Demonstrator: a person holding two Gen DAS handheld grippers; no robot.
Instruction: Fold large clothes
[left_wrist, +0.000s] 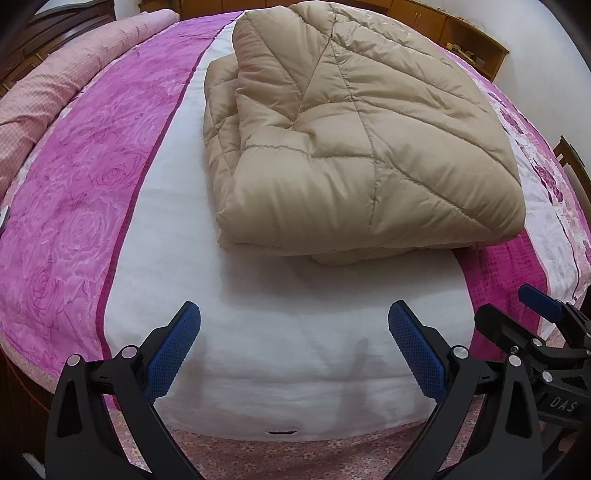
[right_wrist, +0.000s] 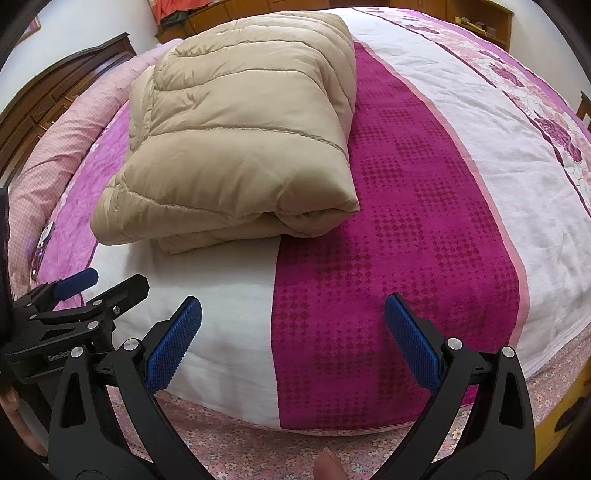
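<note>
Quilted garment (left_wrist: 332, 122) folded on bed (left_wrist: 258, 314) — sleeves hidden, type unclear.

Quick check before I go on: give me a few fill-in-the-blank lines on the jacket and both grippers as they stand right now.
The beige quilted jacket lies ____ on the bed cover.
The left gripper has its jaws ____, holding nothing.
The right gripper hangs over the ____ edge of the bed, short of the jacket.
The blue pads touch ____ of the jacket.

Missing words: folded; open; near; none
</note>
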